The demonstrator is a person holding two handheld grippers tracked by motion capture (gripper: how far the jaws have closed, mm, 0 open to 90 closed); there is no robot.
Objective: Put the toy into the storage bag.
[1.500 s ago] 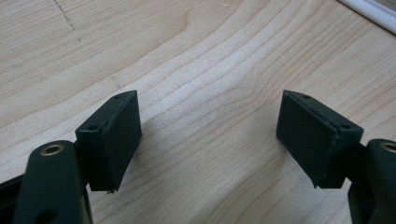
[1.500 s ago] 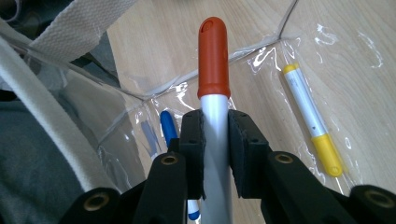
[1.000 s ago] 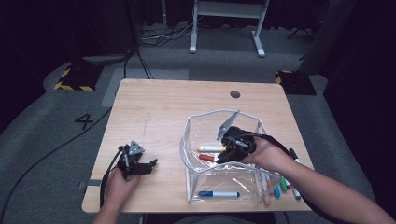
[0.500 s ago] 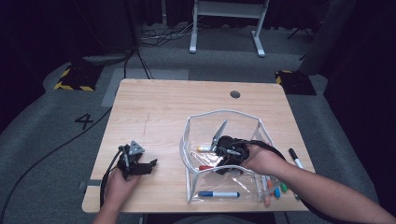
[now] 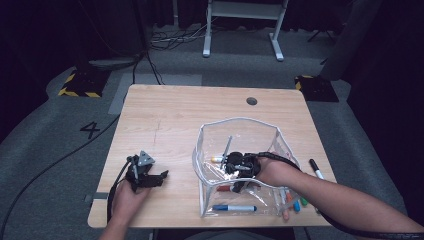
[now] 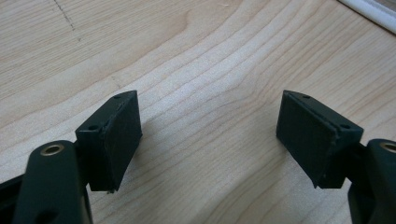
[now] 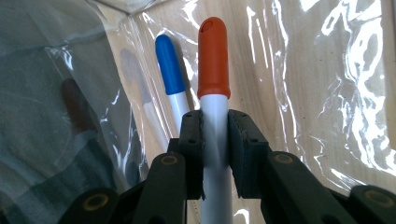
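Right gripper view: fingers (image 7: 215,140) clamped tight on an orange-capped marker (image 7: 214,70) inside the clear pouch (image 5: 210,135), right of tabletop. Probably mid-drop; next needed letting go. Left gripper (image 6: 210,140) spread wide, empty.

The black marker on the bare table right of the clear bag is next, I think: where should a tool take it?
Grip the black marker mid-barrel from above, jaws across its narrow width. It lies flat on the table, apart from the clear bag.
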